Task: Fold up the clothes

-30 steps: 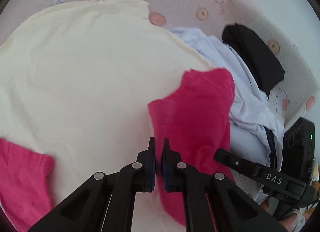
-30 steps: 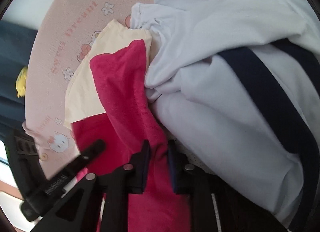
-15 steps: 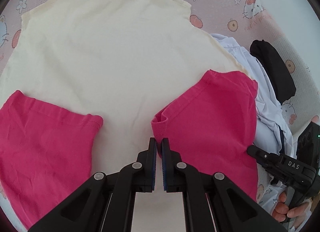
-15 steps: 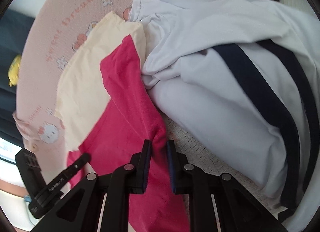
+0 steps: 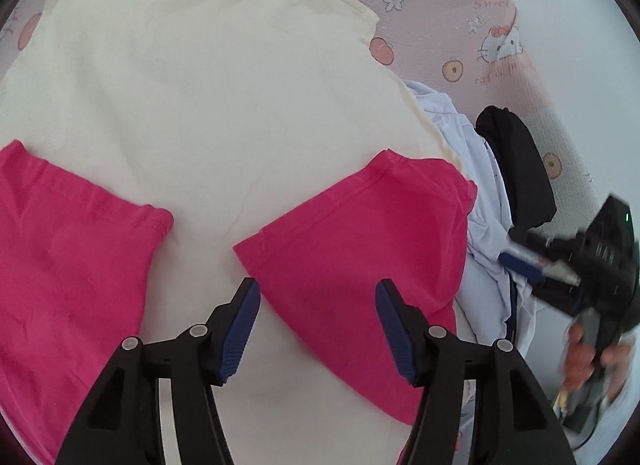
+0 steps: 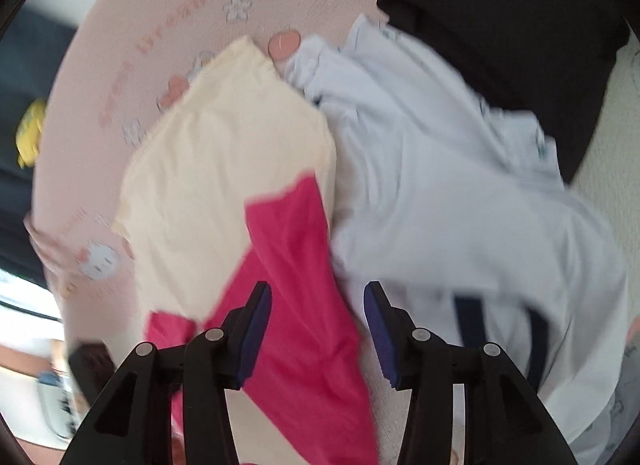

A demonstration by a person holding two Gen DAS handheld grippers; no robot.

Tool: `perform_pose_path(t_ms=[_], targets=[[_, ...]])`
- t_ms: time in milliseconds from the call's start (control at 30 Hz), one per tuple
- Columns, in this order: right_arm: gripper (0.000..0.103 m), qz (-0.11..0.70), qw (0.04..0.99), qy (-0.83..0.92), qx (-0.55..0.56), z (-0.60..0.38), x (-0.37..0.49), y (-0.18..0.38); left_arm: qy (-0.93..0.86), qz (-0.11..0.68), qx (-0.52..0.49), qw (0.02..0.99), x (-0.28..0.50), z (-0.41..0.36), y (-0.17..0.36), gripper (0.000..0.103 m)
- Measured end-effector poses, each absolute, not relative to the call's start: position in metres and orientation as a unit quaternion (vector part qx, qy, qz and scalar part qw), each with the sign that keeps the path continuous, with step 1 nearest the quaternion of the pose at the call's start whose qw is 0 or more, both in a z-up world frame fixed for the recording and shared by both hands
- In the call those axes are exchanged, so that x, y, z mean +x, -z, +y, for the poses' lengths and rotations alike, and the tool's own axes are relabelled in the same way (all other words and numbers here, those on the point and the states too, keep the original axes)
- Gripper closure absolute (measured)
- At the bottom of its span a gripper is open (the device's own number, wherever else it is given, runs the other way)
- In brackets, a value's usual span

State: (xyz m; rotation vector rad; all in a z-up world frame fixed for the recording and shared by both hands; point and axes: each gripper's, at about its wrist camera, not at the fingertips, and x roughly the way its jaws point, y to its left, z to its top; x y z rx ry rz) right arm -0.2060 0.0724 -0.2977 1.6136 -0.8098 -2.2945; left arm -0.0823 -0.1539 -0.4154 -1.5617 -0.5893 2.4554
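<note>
A cream shirt with pink sleeves lies spread on the pink patterned bed sheet. In the left wrist view its cream body [image 5: 192,97] fills the middle, with one pink sleeve [image 5: 72,265] at the left and the other pink sleeve [image 5: 360,241] folded inward on the cream at the right. My left gripper [image 5: 318,295] hovers over that right sleeve, its jaws opening and pressing on nothing. In the right wrist view my right gripper [image 6: 318,301] is above the same pink sleeve [image 6: 296,285], its jaws opening, the cloth lying free below them.
A crumpled white garment with dark stripes [image 6: 460,185] lies right of the shirt, and a black garment [image 6: 500,25] beyond it. The right gripper's body and a hand [image 5: 592,285] show at the left wrist view's right edge. The sheet [image 5: 460,25] ends at the far right.
Both grippers have let go of the pink sleeve and their jaws have spread. The sleeve now lies flat on the cream body. The right gripper has risen away from the cloth.
</note>
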Motion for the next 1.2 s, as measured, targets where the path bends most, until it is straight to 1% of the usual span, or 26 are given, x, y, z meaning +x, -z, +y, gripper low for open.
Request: perform_pose_path(t_ms=[167,367,667,767,900,1000,1133,1167,1200], targets=[[0.056,-0.216,0.097,0.788,0.568,0.075,-0.243,0.278,-0.827,-0.176,-0.528,0.079,-0.094,-0.152,0.413,0.046],[0.056,-0.212,0.109,0.754,0.612,0.072,-0.270,0.293,-0.808,-0.183,-0.557,0.063,-0.106,-0.161,0.421,0.046],[0.056,-0.190,0.103,0.723,0.657,0.059,-0.301,0.314,-0.785,-0.239,-0.570,0.036,-0.095,-0.178,0.441,0.046],[0.056,-0.194,0.109,0.717,0.661,0.055,-0.307,0.315,-0.783,-0.254,-0.566,0.037,-0.099,-0.180,0.443,0.046],[0.056,-0.212,0.098,0.704,0.671,0.055,-0.311,0.317,-0.785,-0.255,-0.564,0.037,-0.108,-0.177,0.443,0.046],[0.056,-0.233,0.095,0.692,0.677,0.058,-0.312,0.321,-0.779,-0.272,-0.560,0.077,-0.113,-0.166,0.443,0.046],[0.056,-0.273,0.084,0.672,0.683,0.065,-0.310,0.332,-0.791,-0.239,-0.558,0.077,-0.117,-0.151,0.445,0.047],[0.056,-0.270,0.081,0.674,0.683,0.064,-0.310,0.334,-0.797,-0.233,-0.552,0.074,-0.117,-0.149,0.444,0.048],[0.056,-0.263,0.081,0.679,0.681,0.062,-0.310,0.334,-0.802,-0.229,-0.547,0.069,-0.116,-0.149,0.444,0.054]])
